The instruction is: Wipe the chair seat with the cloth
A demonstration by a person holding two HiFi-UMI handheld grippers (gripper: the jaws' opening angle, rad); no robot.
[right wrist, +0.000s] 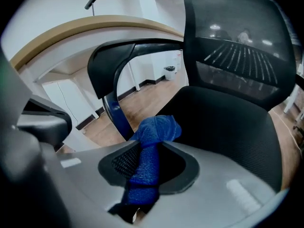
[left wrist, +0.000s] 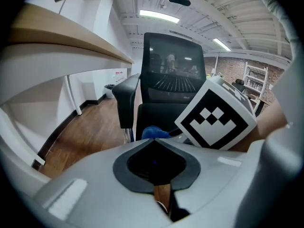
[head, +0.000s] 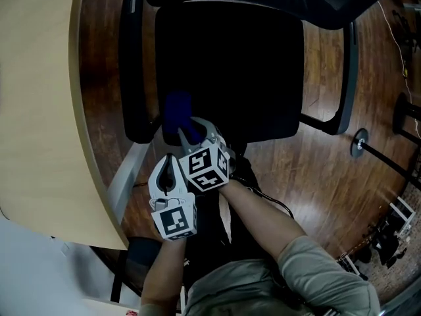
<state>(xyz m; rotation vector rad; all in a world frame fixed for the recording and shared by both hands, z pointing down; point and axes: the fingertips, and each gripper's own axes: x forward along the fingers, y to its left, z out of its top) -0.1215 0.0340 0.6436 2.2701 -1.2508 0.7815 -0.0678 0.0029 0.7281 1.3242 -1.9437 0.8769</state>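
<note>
Head view | chair [head: 230,71]: 1 | cloth [head: 177,109]: 1, in right tool [head: 191,131]

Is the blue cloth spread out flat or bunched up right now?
Bunched up. The blue cloth is a twisted strand pinched in the right claw, ending in a wad over the chair seat; none lies spread.

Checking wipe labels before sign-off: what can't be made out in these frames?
Head view: whether the cloth touches the chair seat; black seat, too dark.
Left gripper view: most of the seat, behind a marker cube.
All views: dirt on the seat; too dark to tell.
</note>
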